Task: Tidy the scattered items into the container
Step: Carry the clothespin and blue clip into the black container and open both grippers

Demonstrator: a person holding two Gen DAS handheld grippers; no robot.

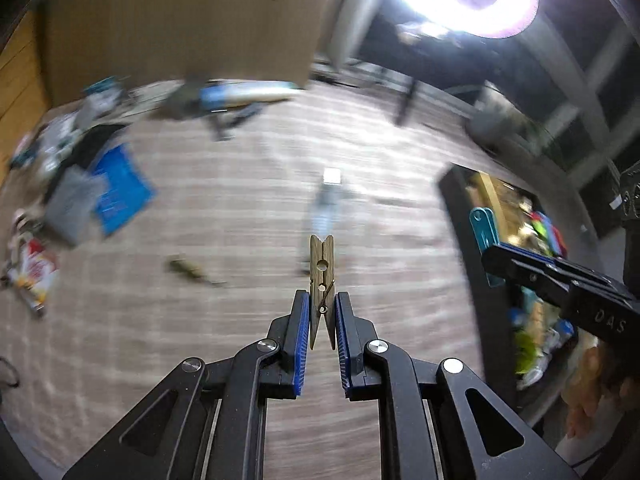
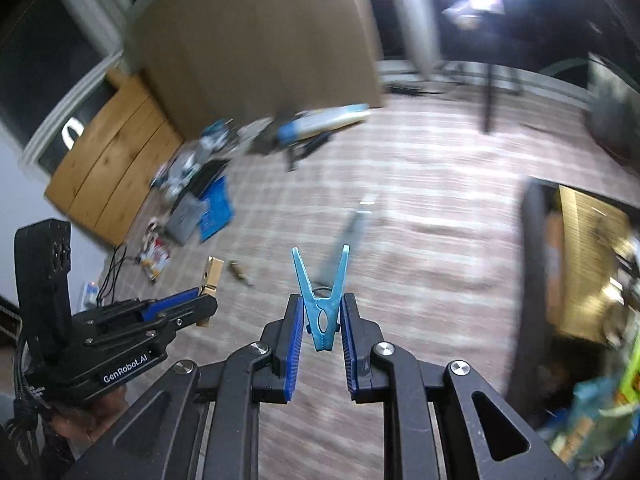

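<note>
Far off to the left of both tongs, a heap of clutter (image 1: 80,176) lies on the wood floor (image 1: 240,208) below a cardboard box (image 1: 180,20). The left tongs (image 1: 322,320) are clamped on a wooden clothespin (image 1: 322,276) that points straight ahead, with a small dark object (image 1: 188,268) on the floor ahead to their left. The right tongs (image 2: 320,320) are clamped on a blue clothespin (image 2: 320,300), its legs spread forward, and the black container (image 2: 536,264), already holding colourful items, sits just to their right.

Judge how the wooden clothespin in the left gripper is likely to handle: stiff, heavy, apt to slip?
The wooden clothespin looks rigid and probably light. The left gripper pinches only its tail end, so it might pivot or spring open.
</note>
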